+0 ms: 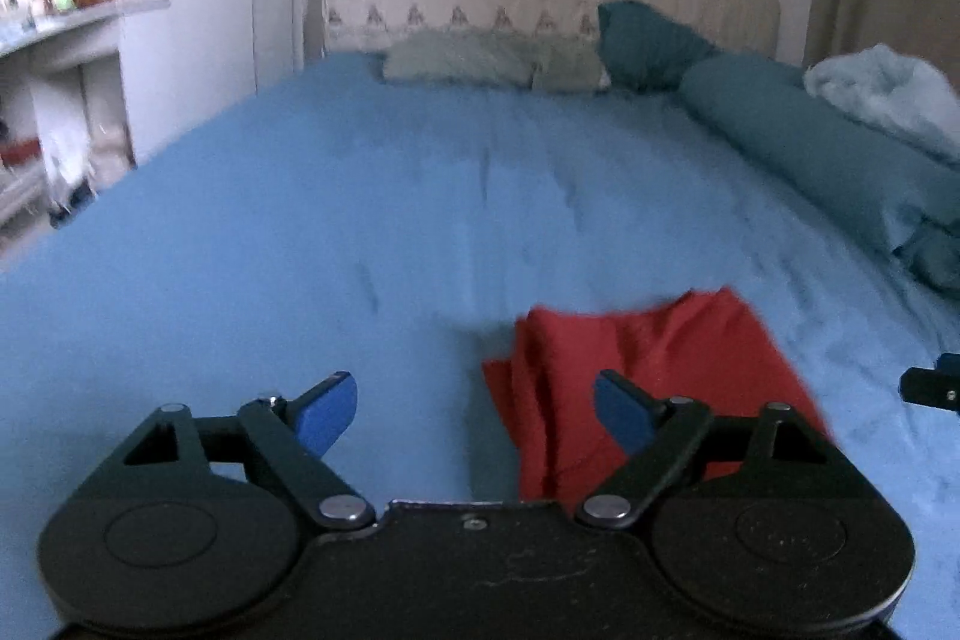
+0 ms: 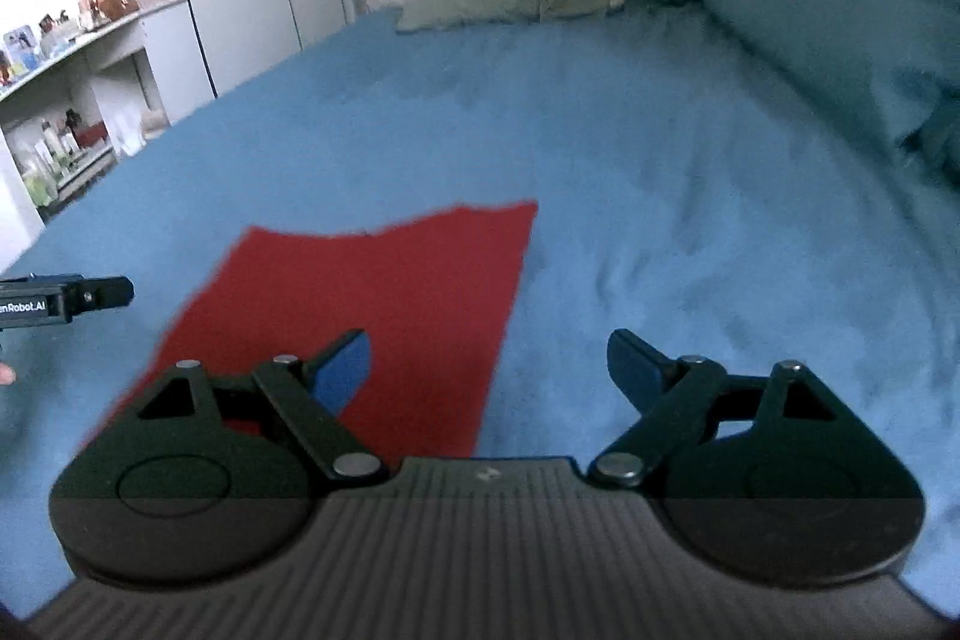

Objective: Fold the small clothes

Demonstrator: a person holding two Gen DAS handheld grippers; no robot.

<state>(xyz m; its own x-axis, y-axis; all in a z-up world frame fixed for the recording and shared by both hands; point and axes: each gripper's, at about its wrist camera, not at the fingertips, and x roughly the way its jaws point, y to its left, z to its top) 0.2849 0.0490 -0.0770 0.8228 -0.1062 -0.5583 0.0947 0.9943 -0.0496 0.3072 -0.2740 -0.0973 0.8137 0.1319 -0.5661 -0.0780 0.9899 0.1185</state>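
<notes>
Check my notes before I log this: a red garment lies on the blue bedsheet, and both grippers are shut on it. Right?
Not quite: the left gripper and right gripper are both open, holding nothing, as each wrist view shows. The red garment does lie on the blue bedsheet.

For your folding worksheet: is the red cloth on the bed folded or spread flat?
Cannot tell for sure. The red cloth looks flat and smooth from the right wrist, but bunched with creases from the left wrist; no neat fold shows.

One red garment (image 2: 384, 304), two tongs (image 1: 474, 409) (image 2: 489, 367)
</notes>
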